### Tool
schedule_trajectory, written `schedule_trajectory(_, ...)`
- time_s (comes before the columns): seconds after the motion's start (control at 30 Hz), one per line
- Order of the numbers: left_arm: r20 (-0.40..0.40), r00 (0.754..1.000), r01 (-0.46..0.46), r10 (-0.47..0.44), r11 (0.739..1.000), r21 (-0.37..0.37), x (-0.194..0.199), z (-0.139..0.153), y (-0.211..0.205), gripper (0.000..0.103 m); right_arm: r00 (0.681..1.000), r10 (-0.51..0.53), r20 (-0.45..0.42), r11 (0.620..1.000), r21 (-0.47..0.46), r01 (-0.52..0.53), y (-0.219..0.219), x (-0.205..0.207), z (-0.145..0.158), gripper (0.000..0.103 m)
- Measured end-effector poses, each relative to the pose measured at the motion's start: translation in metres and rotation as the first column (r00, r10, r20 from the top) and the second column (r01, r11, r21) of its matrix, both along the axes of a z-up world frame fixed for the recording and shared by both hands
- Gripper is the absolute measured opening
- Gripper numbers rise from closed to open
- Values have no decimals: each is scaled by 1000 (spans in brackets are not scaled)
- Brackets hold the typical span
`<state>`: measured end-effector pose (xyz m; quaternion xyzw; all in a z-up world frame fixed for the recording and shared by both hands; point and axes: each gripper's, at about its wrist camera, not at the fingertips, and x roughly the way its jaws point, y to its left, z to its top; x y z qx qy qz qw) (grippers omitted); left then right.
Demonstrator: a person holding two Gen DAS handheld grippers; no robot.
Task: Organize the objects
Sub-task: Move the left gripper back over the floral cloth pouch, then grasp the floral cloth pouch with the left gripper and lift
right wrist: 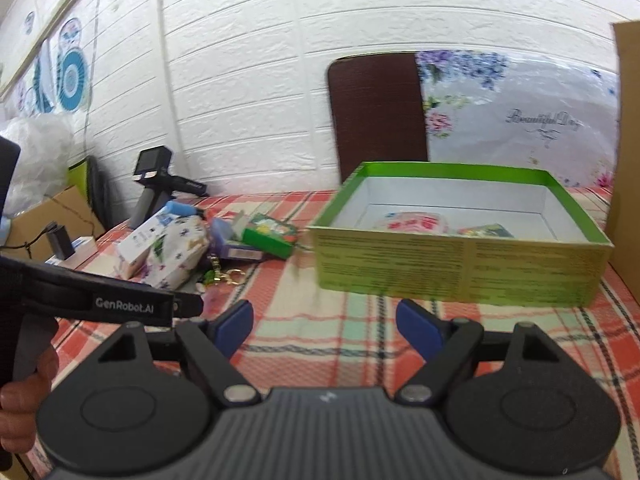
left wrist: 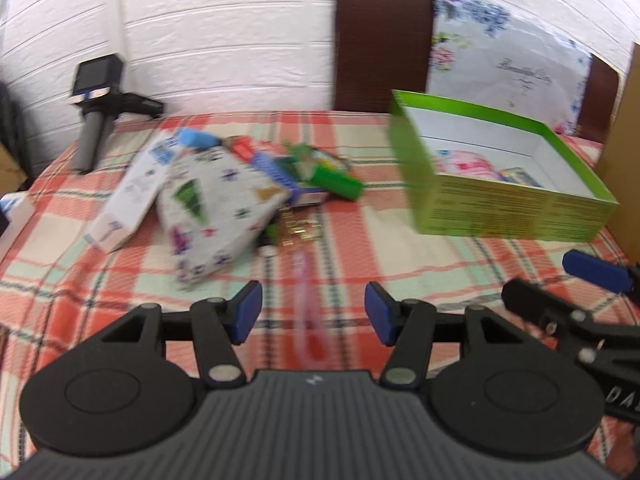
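Note:
A green open box (left wrist: 500, 208) (right wrist: 460, 264) sits on the plaid tablecloth at the right, with a pink item (left wrist: 464, 164) and a small packet inside. A pile of loose objects lies to its left: a patterned white pouch (left wrist: 216, 208) (right wrist: 176, 248), a white carton (left wrist: 132, 196), a green box (left wrist: 336, 184) (right wrist: 272, 236) and gold keyrings (right wrist: 228, 276). A pink pen-like item (left wrist: 308, 308) lies just ahead of my left gripper (left wrist: 314, 314), which is open and empty. My right gripper (right wrist: 326, 326) is open and empty, in front of the green box.
A black handheld device (left wrist: 100, 108) (right wrist: 156, 188) stands at the table's far left by the white wall. A brown chair back (left wrist: 380, 44) and floral cloth (left wrist: 512, 68) are behind the table. A cardboard panel (right wrist: 628, 152) stands at the right edge.

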<state>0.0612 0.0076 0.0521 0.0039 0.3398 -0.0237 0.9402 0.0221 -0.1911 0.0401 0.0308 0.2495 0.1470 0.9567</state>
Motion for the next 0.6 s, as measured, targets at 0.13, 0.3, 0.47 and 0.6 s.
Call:
schedule_trajectory(0.13,8,997,-79,79,996,-31,0,-4,38,59,997,77,10,996,-36,-77,32,13,7,77)
schedule_trajectory(0.3,3,981,-195,196,977,-84,3,-10,97,59,986,168,0,983,-76,-168,75,33,5,69)
schedule_trajectory(0.47,-8,970,-240,242,955,-174,5,-9,140,59,968,252,9,954,-169,-247,119,52,-3,71)
schedule_trajectory(0.6,-10,975,-218,223,945,-243,6,-9,151,59,962,273,-11,940,-209,-269,147,83,-6,68)
